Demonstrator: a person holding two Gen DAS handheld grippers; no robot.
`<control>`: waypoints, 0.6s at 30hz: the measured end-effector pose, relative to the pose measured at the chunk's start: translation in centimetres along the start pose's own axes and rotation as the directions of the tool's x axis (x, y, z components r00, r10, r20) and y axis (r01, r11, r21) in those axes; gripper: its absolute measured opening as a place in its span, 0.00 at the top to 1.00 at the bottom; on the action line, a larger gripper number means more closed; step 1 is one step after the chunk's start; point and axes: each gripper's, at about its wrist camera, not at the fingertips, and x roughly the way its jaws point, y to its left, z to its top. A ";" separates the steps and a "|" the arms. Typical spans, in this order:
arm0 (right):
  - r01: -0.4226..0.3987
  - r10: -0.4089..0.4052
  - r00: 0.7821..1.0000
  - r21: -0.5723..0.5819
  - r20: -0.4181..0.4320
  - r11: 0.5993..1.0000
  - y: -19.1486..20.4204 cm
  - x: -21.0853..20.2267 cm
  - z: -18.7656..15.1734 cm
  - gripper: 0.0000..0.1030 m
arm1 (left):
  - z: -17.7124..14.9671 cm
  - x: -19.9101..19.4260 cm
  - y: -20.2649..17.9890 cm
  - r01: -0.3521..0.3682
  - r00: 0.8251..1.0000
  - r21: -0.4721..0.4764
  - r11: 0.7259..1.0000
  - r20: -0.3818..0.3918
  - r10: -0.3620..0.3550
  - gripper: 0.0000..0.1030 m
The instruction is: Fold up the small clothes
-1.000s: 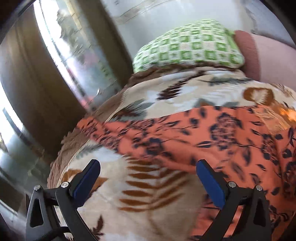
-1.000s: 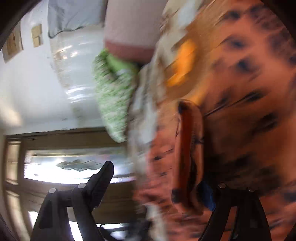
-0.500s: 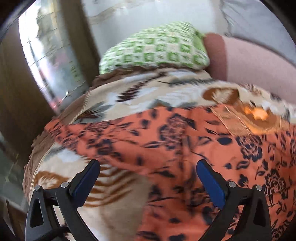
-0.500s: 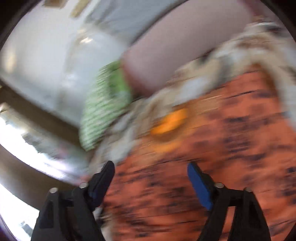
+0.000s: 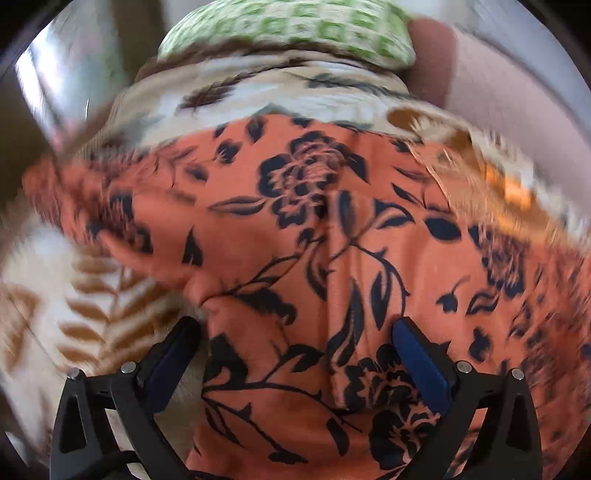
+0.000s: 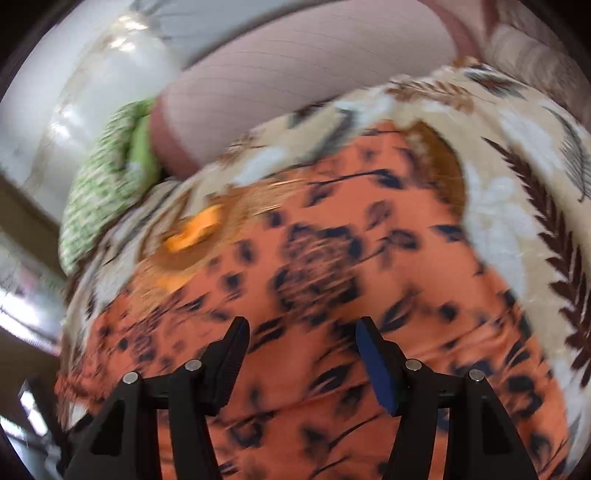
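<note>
Garment: orange floral cloth (image 5: 295,240) spread on leaf-print blanket (image 5: 92,314).
Left gripper (image 5: 295,339): jaws wide, grasping nothing.
Right gripper (image 6: 301,332): jaws closing, empty.

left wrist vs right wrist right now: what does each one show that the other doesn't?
Left wrist only: the left gripper, jaws wide, over a raised fold in the orange floral garment, and a fern-print patch of the blanket at the garment's left edge.

Right wrist only: the right gripper, jaws closing with nothing pinched between them, and the dark-brown fern print beside the garment's right edge.

Both: the garment spread on the blanket, the green checked pillow and the pink bolster behind.
</note>
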 end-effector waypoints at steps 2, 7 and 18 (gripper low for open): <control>-0.046 0.048 0.997 -0.039 0.059 0.998 1.2 -1.8 -1.0 0.38 | -0.4 -0.1 -0.5 -0.001 1.000 0.071 0.997 -0.002 0.001 0.00; -0.085 0.120 0.974 -0.180 0.190 0.980 6.0 -6.2 -3.8 0.38 | -0.3 -3.3 1.7 0.010 0.997 0.074 0.997 0.071 -0.016 0.00; -0.188 0.203 0.977 -0.195 0.064 0.963 7.4 -6.8 -9.8 0.38 | 3.4 -8.7 18.5 -0.075 0.981 -0.230 0.970 0.156 0.113 0.00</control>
